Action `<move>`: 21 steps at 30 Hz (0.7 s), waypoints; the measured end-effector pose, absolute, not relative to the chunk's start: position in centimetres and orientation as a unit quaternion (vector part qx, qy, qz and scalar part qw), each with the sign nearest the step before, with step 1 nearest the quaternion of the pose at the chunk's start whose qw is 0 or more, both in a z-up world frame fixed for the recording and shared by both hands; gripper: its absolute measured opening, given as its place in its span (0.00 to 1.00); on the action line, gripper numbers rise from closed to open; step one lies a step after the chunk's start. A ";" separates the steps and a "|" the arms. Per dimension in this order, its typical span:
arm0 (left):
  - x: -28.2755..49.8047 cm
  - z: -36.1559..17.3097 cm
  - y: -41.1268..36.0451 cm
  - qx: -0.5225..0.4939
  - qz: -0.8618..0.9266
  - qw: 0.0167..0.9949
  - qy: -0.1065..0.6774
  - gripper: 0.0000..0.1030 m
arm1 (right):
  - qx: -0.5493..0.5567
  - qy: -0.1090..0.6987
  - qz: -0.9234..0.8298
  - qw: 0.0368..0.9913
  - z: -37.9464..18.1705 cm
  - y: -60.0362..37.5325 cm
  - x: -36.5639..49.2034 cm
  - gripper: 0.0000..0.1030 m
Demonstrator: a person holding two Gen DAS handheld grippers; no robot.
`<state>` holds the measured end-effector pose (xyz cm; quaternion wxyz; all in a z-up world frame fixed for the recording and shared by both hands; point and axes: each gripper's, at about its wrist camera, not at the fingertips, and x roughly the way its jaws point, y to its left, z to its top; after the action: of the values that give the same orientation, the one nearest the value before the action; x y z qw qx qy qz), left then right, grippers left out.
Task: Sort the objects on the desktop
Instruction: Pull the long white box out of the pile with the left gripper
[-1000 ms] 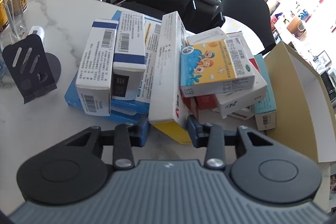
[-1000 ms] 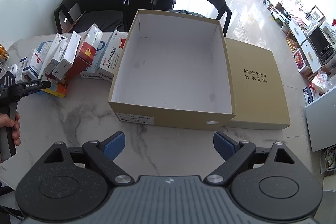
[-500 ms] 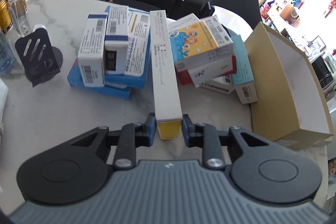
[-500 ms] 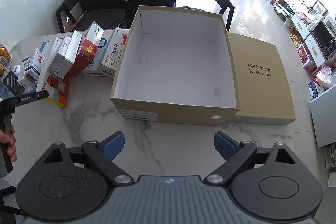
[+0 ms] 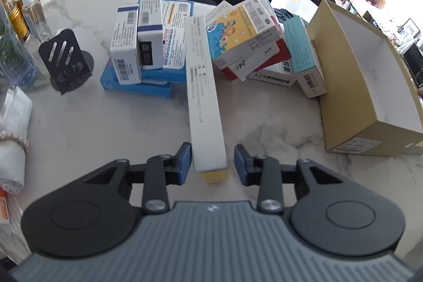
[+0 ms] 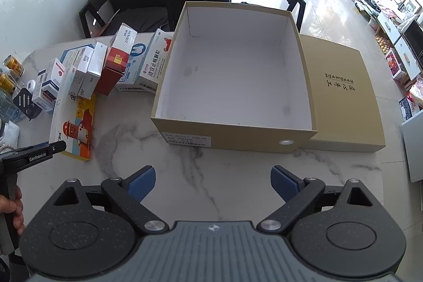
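Box between parted left hand-held gripper pads

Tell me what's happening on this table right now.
A person is sorting medicine boxes with two handheld grippers. The left gripper straddles the near end of a long white box with a yellow end, jaws open with a gap on the right side, so it isn't clamped. The right gripper hangs open over bare marble. The cardboard box is empty, its lid beside it, and the pile of medicine boxes remains unsorted.
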<state>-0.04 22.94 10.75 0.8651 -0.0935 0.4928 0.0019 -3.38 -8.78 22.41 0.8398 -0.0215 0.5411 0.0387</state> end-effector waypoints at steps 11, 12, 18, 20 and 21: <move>2.9 9.5 22.7 -0.096 0.025 0.857 0.505 0.25 | -0.005 0.547 0.028 0.837 22.1 -10.1 -3.9 0.95; 2.7 9.5 22.7 -0.100 0.027 0.856 0.506 0.24 | -0.003 0.548 0.026 0.836 22.1 -10.3 -3.9 0.95; 1.3 9.8 22.2 -0.105 0.030 0.850 0.515 0.24 | 0.003 0.555 0.037 0.831 21.3 -9.8 -3.6 0.95; 0.5 10.0 22.1 -0.107 0.030 0.848 0.518 0.24 | 0.003 0.558 0.045 0.828 20.9 -9.3 -3.4 0.95; 0.1 10.0 22.0 -0.108 0.029 0.847 0.520 0.24 | 0.004 0.560 0.048 0.827 20.7 -9.1 -3.3 0.95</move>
<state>0.08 22.04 10.03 0.8470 -0.1083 0.5196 0.0294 -3.33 -9.14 20.69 0.8271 0.0038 0.5599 0.0482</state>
